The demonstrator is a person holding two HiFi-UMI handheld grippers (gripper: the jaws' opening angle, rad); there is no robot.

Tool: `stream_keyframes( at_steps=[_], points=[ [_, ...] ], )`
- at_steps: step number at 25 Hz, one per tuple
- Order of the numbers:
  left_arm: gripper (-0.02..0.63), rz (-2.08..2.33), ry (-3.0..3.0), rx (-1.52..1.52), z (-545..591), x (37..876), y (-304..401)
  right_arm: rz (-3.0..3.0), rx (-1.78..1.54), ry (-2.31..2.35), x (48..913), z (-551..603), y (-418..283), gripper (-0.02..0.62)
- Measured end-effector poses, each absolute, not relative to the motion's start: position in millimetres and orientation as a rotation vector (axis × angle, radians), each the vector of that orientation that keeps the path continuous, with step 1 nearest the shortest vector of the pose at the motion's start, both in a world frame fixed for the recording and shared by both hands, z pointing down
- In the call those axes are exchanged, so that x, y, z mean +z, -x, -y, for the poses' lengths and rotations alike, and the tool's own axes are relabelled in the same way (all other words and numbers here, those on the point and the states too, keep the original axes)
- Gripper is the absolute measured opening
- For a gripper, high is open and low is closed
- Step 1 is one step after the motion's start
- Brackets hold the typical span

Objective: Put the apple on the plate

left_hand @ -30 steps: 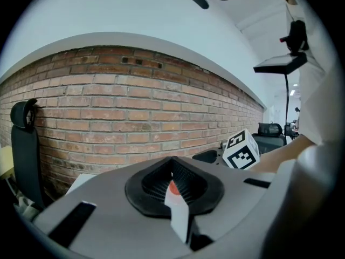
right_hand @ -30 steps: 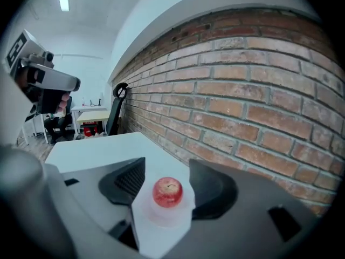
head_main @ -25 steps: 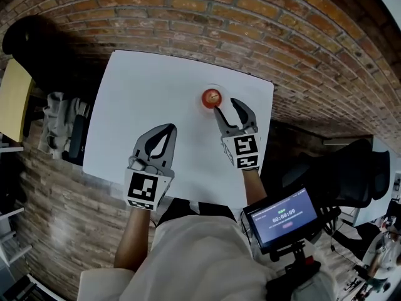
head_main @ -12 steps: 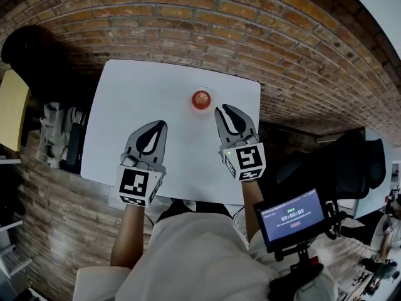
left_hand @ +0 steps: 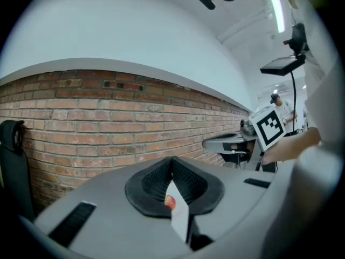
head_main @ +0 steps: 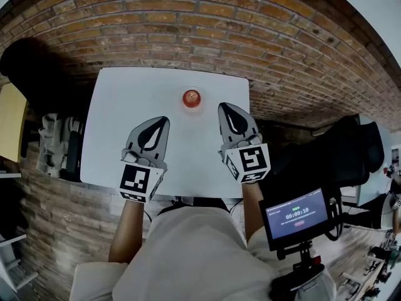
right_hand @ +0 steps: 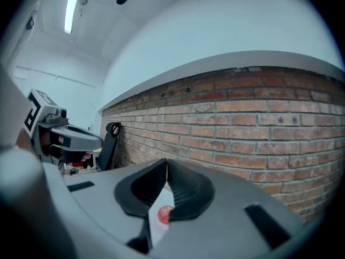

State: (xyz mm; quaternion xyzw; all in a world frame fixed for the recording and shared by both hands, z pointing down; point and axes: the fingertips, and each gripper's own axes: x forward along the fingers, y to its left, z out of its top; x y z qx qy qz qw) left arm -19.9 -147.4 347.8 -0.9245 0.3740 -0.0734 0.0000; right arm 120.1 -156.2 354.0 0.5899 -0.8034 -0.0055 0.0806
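A red apple (head_main: pixel 192 97) rests on a small pale plate (head_main: pixel 183 104) at the far middle of the white table (head_main: pixel 119 105). Both grippers hover nearer me than the apple, apart from it. My left gripper (head_main: pixel 164 119) is shut and empty, to the apple's near left. My right gripper (head_main: pixel 223 107) is shut and empty too, just right of the apple. In the left gripper view the apple (left_hand: pixel 170 200) peeks through below the closed tips (left_hand: pixel 172 161). The right gripper view shows the apple (right_hand: pixel 164 213) the same way under its closed tips (right_hand: pixel 166 163).
A brick wall (head_main: pixel 207 24) runs behind the table, and brick-patterned floor surrounds it. A black chair (head_main: pixel 28 64) stands at the far left, with clutter (head_main: pixel 59 140) beside the table's left edge. At the right are another black chair (head_main: pixel 351 155) and a lit screen (head_main: pixel 297 216).
The right gripper's jaws have closed, empty, and it has drawn back from the apple. Both grippers have risen. The apple stays on the plate.
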Motion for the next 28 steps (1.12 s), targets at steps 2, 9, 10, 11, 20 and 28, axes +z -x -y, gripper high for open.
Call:
stream_keyframes(
  at_steps=[2, 9, 10, 11, 20, 28],
  points=[
    [0.005, -1.164, 2.892, -0.217, 143.8, 341.5, 18.7, 2.411, -0.023, -1.785, 345.3, 147.0, -122.5, 0.008],
    [0.005, -1.148, 2.867, -0.167, 130.1, 319.5, 17.8, 2.405, -0.013, -1.847, 319.7, 117.6, -134.2, 0.005],
    [0.005, -1.143, 2.860, -0.164, 127.7, 316.4, 17.7, 2.403, -0.005, -1.853, 316.8, 114.8, -135.3, 0.005],
    [0.005, -1.139, 2.851, -0.166, 125.3, 314.0, 17.4, 2.401, -0.002, -1.858, 313.8, 112.0, -136.1, 0.005],
    [0.005, -1.095, 2.802, -0.142, 111.8, 297.1, 12.1, 2.374, -0.019, -1.856, 299.3, 95.1, -134.9, 0.002],
    [0.005, -1.083, 2.799, -0.121, 108.0, 291.5, 13.1, 2.366, -0.014, -1.849, 295.6, 88.4, -131.4, 0.003]
  ],
)
